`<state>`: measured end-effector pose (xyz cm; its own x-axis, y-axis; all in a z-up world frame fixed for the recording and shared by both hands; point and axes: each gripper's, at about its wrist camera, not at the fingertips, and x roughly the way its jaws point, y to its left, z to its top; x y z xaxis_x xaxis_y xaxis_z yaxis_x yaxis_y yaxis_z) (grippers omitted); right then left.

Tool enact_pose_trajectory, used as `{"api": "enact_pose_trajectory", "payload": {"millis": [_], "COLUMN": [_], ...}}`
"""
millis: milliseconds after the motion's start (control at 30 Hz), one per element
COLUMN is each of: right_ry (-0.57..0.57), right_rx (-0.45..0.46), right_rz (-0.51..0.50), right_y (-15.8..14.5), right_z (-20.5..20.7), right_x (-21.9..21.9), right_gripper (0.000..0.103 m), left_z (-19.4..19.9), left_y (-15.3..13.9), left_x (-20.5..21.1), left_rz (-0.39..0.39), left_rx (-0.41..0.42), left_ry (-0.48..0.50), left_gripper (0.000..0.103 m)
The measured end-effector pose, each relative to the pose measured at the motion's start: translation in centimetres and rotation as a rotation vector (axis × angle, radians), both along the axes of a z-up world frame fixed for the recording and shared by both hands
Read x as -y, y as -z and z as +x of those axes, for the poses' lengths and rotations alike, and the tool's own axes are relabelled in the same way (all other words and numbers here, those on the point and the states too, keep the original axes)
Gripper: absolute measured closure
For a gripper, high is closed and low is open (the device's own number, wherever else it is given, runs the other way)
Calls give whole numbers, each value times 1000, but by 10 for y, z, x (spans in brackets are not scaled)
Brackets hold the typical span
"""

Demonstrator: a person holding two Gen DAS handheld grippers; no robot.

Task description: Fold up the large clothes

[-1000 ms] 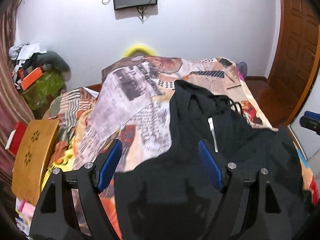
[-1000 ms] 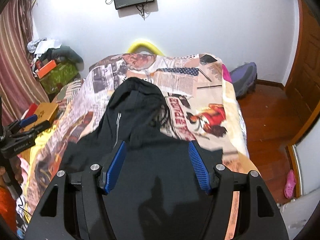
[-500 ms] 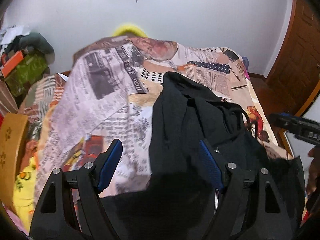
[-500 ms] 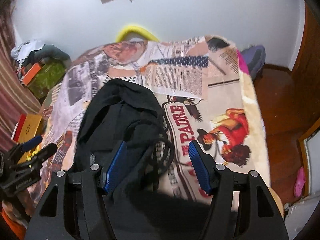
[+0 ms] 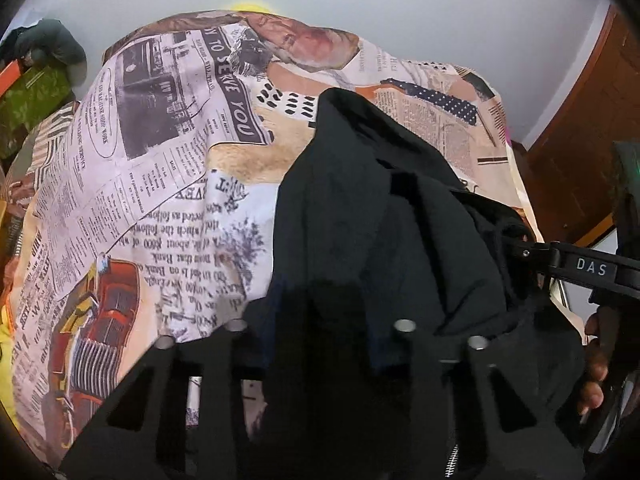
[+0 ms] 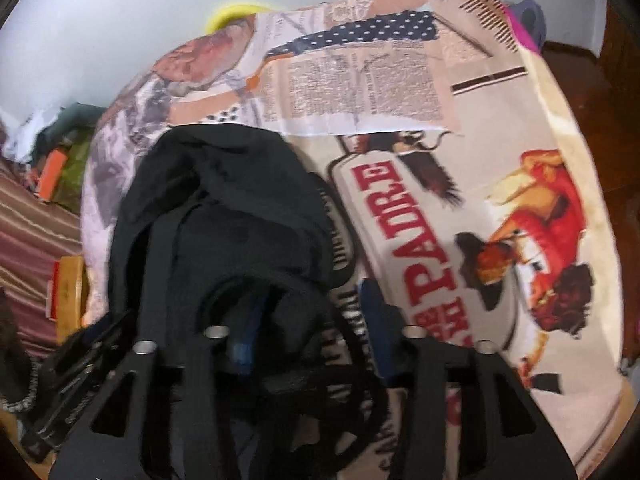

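Note:
A black zip hoodie [image 5: 380, 216] lies on a bed with a newspaper-print cover [image 5: 160, 168]. Its hood [image 6: 232, 184] points toward the far wall. My left gripper [image 5: 320, 320] hangs low over the hoodie's left shoulder area; its fingers are dark against the cloth and look spread apart. My right gripper [image 6: 310, 328] is low over the hood opening and drawstring [image 6: 344, 248], jaws apart, blue pads [image 6: 244, 344] on either side of the cloth. The right gripper's body also shows in the left wrist view [image 5: 580, 268].
A wooden door [image 5: 580, 140] and wood floor [image 6: 580, 68] are on the right of the bed. Piled boxes and clothes [image 5: 36, 76] sit at the left. A yellow object [image 6: 232, 14] peeks behind the bed's far end. A wooden stool [image 6: 72, 296] stands left.
Both grippers have moved forward and down toward the hood end of the hoodie. The wall screen has left both views. The right gripper now straddles the hood opening.

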<state>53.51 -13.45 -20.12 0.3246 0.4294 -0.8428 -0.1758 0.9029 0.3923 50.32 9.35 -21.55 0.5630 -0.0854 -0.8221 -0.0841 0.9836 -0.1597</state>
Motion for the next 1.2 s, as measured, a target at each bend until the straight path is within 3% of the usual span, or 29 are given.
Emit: {"api": "enact_pose_trajectory", "payload": {"millis": [33,167,500,633,900,1200], "right_ry": [-5,-13,-133,-176,-240,-281], "right_rx": [-3,48,256,315,348,281], "right_rz": [32,29,-9,-32,-79,-150], "right_y": [-2,-20,-107,-124,-117,-77], "right_z": [-3,-13,-98,-143,-218,-262], "right_x": [1,0,7,8,12,16], "right_gripper": [84,90,92,92,92,92], "left_z": [-2,-12,-88,-130,-205,-256], "left_y": [-1,-15,-85,-103,-100,-59], "left_x": [3,16,31,38,44,46], "left_rz": [16,106,130,140,117,97], "left_rx": [4,26,122,142,114,31], "left_ry": [5,36,130,166,211,217], "left_gripper": [79,87,91,91,91,92]}}
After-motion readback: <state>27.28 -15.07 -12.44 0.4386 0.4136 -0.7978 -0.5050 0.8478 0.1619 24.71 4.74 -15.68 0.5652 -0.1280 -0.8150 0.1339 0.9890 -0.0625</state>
